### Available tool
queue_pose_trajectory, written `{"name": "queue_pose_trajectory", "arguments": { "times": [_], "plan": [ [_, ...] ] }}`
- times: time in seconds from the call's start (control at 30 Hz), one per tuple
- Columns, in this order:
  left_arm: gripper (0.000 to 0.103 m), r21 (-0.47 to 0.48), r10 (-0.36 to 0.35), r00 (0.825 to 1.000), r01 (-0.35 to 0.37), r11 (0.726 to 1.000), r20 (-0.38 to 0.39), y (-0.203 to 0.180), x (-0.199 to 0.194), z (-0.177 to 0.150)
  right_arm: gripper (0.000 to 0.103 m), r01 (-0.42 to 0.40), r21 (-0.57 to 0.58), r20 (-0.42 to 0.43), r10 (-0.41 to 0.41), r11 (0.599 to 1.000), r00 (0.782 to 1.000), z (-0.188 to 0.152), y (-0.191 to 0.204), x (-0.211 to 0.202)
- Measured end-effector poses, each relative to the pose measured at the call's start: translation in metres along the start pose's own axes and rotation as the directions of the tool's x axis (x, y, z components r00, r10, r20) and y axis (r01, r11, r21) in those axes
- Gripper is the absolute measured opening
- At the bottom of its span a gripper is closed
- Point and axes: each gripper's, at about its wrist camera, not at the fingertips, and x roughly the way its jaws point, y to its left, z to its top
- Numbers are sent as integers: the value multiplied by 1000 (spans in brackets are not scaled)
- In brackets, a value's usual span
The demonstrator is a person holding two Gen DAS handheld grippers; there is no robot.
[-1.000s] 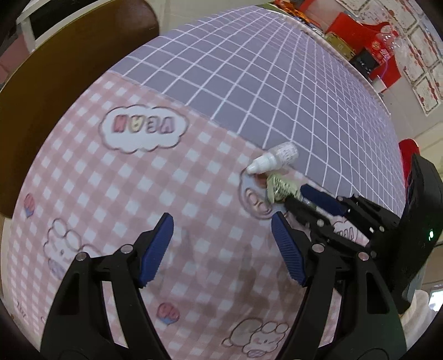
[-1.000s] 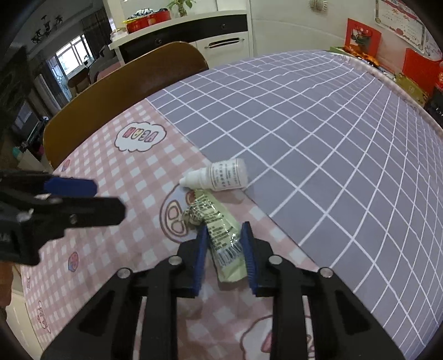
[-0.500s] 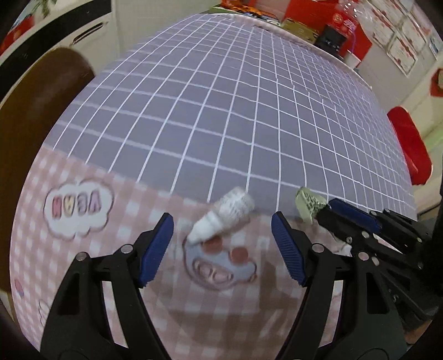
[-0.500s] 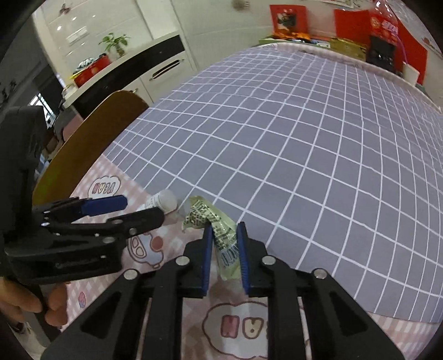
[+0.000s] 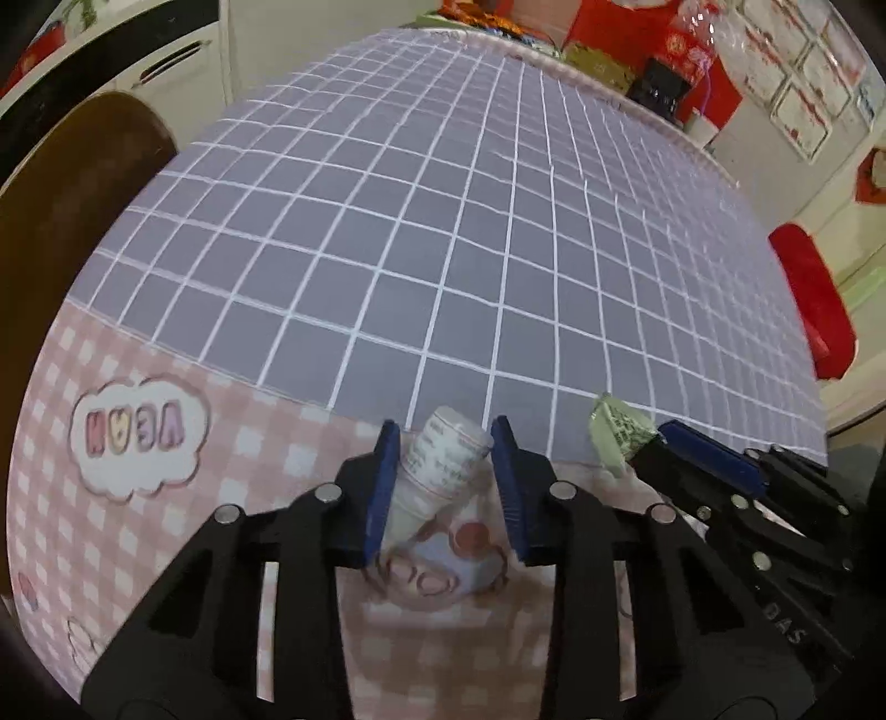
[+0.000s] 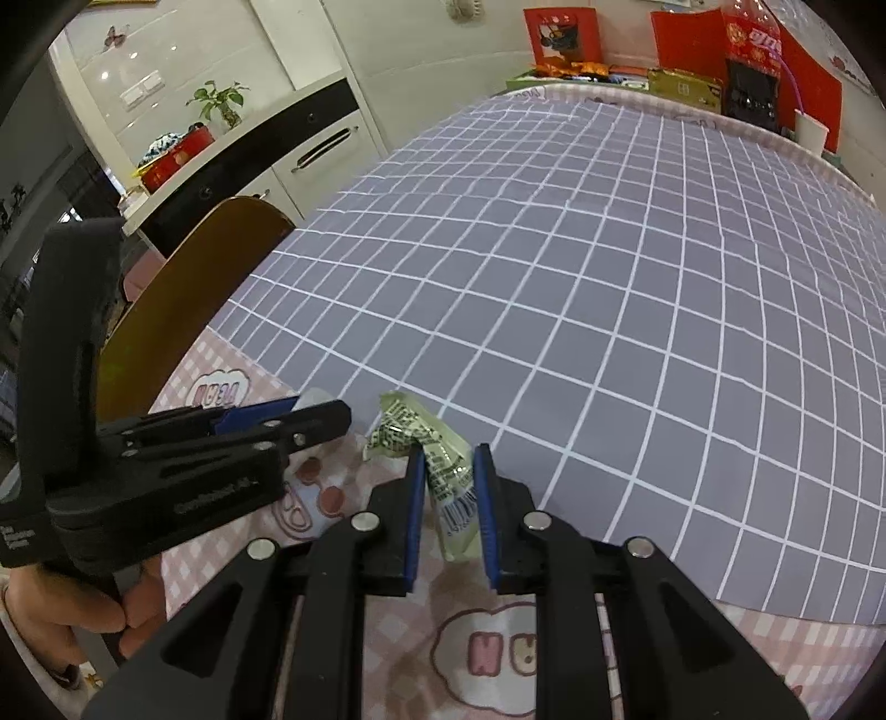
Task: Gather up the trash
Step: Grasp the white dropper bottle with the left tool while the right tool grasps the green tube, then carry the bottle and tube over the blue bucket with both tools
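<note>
A small white dropper bottle [image 5: 440, 471] sits between the blue pads of my left gripper [image 5: 443, 459], which is shut on it just above the pink checked cloth. My right gripper [image 6: 449, 471] is shut on a crumpled pale green wrapper [image 6: 426, 448] with a barcode, held above the table. In the left wrist view the wrapper [image 5: 614, 432] sticks out of the right gripper's tip at the right. In the right wrist view the left gripper [image 6: 288, 418] lies at the left, with only a sliver of the bottle [image 6: 315, 397] showing.
The table [image 6: 609, 277] has a purple grid cloth beyond the pink checked strip. A brown chair back [image 6: 183, 310] stands at its left edge. Boxes, a soda bottle [image 6: 750, 50] and a paper cup [image 6: 809, 130] stand at the far end. A red stool [image 5: 811, 299] is at the right.
My left gripper has moved onto the dropper bottle and shut on it. My right gripper has lifted the wrapper off the cloth and holds it still shut.
</note>
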Motion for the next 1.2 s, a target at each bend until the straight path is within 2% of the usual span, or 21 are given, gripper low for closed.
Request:
{"name": "queue_pose_trajectory", "arguments": {
  "times": [0.17,0.27,0.43,0.63,0.77,0.83,0.87,0.93,1.03,1.1,1.2],
  "plan": [
    [33,-64,-8,1000,9,998,25,20,-36,-24,18,-24,-35,1,24,999,1000,-2,26,-8],
    [33,-116,-1,999,6,993,41,40,-64,-46,18,-53,-79,-11,52,996,999,-8,55,-12],
    [33,-214,69,995,-52,975,73,83,-121,-97,18,-145,-181,-57,137,973,989,-31,125,-23],
    [33,-397,186,981,-148,906,59,152,-198,-189,18,-275,-310,-145,241,910,960,-79,224,-33],
    [33,-496,252,967,-199,845,41,192,-244,-263,18,-368,-376,-222,303,850,927,-124,291,-45],
    [33,-543,277,961,-220,810,23,209,-264,-299,18,-425,-386,-277,337,819,900,-150,323,-50],
    [33,-563,283,959,-226,795,16,216,-271,-314,18,-457,-385,-312,353,802,882,-165,341,-51],
    [33,-616,290,957,-230,754,-3,232,-289,-350,18,-487,-396,-354,360,779,863,-189,366,-54],
    [33,-655,301,953,-244,715,-27,247,-304,-387,18,-523,-408,-407,364,748,838,-223,401,-59],
    [34,-680,298,953,-255,688,-56,257,-313,-412,18,-535,-421,-432,356,732,829,-242,420,-63],
    [34,-702,298,952,-264,662,-76,265,-323,-436,18,-541,-431,-453,346,722,822,-261,438,-67]
  ]
}}
